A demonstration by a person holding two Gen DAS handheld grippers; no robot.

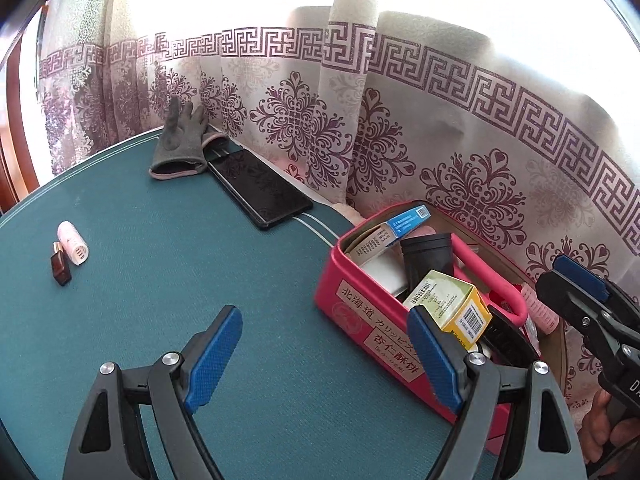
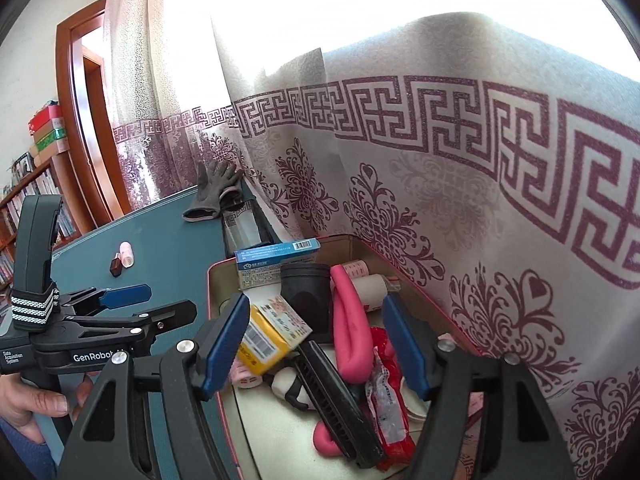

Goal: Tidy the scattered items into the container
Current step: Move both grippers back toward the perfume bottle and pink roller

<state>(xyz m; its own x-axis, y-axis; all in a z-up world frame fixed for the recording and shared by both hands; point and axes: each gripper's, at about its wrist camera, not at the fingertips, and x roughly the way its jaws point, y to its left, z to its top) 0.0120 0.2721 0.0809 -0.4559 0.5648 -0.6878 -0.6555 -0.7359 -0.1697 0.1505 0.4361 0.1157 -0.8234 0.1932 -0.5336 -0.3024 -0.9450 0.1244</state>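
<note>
A pink tin box (image 1: 352,284) stands on the teal table by the curtain. It holds a blue carton (image 2: 276,258), a black cup (image 2: 306,292), a yellow box (image 2: 268,332), a black comb (image 2: 336,396) and pink items. My right gripper (image 2: 316,340) hovers open over the box, nothing pressed between its pads. My left gripper (image 1: 324,344) is open above bare table, its right finger close to the box's front wall. Still on the table are a grey glove (image 1: 180,148), a black phone (image 1: 260,188), a pink-white roller (image 1: 73,244) and a small brown bottle (image 1: 61,268).
A patterned curtain (image 1: 440,120) hangs right behind the box and along the table's far edge. Left of the table stand a wooden door frame (image 2: 76,120) and a bookshelf (image 2: 32,196). A person's hand (image 2: 36,400) holds the left gripper's handle.
</note>
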